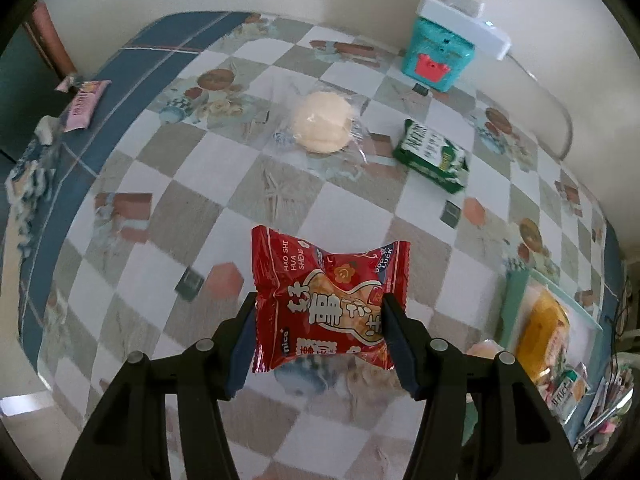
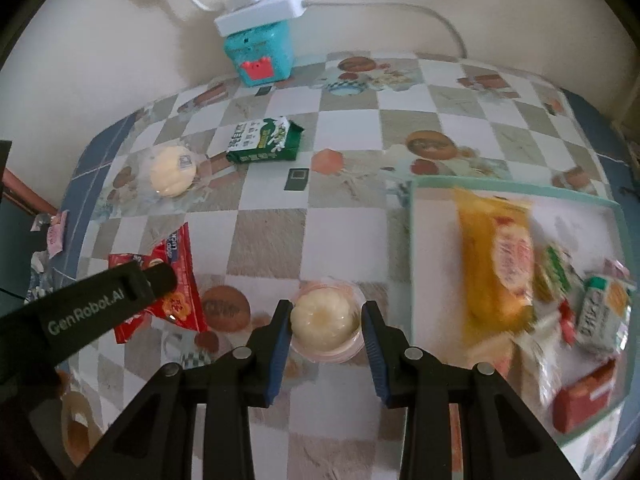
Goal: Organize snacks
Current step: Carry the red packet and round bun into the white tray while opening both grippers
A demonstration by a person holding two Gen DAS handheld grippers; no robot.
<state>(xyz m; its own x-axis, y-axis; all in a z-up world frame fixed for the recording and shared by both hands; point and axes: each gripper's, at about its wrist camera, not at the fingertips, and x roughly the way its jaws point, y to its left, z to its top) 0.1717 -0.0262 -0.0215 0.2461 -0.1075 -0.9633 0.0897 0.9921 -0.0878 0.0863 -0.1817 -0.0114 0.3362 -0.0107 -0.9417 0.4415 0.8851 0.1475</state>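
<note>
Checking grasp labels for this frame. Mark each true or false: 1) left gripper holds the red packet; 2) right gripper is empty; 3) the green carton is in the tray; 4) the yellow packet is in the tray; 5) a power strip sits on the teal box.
1) True: the left gripper is shut on the red packet.
2) False: the right gripper is shut on a jelly cup.
3) False: the green carton lies on the table, outside the tray.
4) True: the yellow packet lies in the tray.
5) True: the power strip rests on the teal box.
</note>
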